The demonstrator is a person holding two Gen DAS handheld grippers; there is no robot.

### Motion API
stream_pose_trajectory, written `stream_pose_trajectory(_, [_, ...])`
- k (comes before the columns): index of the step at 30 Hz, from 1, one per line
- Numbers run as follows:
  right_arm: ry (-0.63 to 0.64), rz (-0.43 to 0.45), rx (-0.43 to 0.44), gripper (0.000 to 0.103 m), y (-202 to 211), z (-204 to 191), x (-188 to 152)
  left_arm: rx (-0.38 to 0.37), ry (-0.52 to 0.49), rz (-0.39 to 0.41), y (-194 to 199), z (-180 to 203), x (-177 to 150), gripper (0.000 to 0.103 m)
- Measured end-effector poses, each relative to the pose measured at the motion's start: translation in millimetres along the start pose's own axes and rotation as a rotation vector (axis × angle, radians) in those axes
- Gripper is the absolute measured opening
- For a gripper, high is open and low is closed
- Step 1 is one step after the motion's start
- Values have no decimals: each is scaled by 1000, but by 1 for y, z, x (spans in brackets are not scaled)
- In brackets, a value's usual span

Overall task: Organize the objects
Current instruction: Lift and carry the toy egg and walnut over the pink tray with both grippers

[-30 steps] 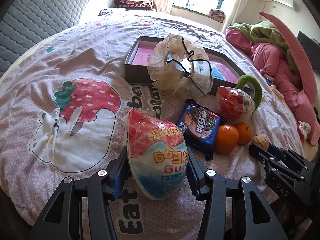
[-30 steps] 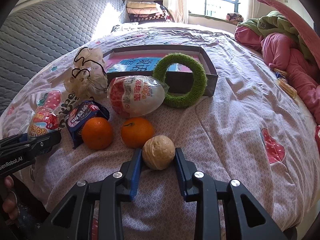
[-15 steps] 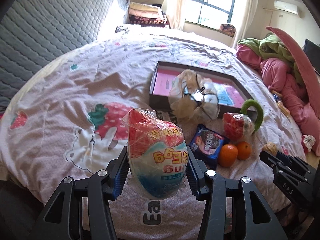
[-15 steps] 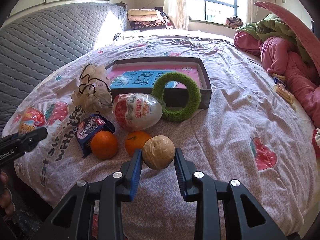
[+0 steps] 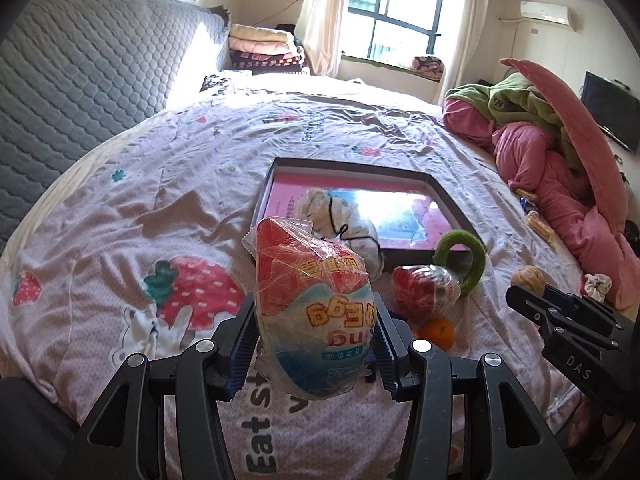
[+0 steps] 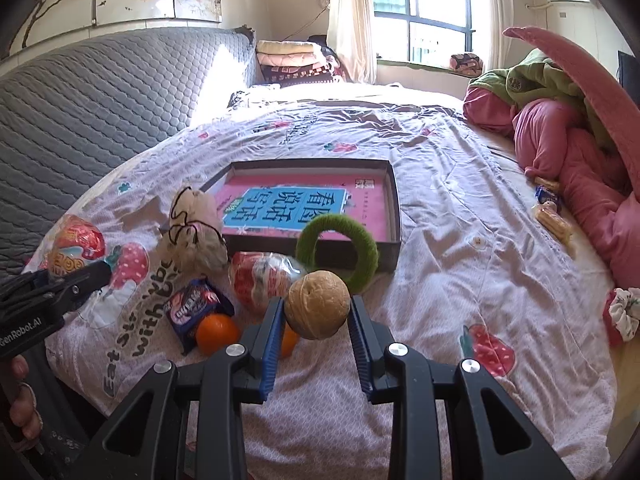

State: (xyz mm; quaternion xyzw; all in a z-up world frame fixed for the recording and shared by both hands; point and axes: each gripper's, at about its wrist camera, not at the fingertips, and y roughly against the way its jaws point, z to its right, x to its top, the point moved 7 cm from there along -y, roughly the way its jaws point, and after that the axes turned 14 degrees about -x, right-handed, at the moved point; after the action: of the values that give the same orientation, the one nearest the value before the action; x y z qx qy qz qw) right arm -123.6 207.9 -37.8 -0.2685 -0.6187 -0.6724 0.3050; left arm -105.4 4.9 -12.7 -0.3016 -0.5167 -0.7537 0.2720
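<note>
Left gripper (image 5: 316, 344) clamped on the egg (image 5: 314, 312), held clear above the quilt (image 5: 140, 184); right gripper (image 6: 316, 320) pinched on the walnut (image 6: 318, 305), likewise aloft, short of the box (image 6: 394, 216). Egg probably light and hollow, its crinkled film slick: best gripped across the widest girth, as here. Walnut hard, round, apt to roll out: squeezed at its middle. Readable: "DAS" and "GenRobot.AI" on the grippers, "Eat" and "with" on the quilt, Chinese characters in the box; egg lettering upside down, unclear.
</note>
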Motion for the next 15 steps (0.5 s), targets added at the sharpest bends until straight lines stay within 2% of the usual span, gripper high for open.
stream_pose_trajectory(8, [4,40,-2,33,-4,-6,31,-34,-45,25,-17,4,37,53])
stream_pose_trajectory(15, [10,62,-13,33,-13,-6,53,-49,-43,27,-32,-4,63,53])
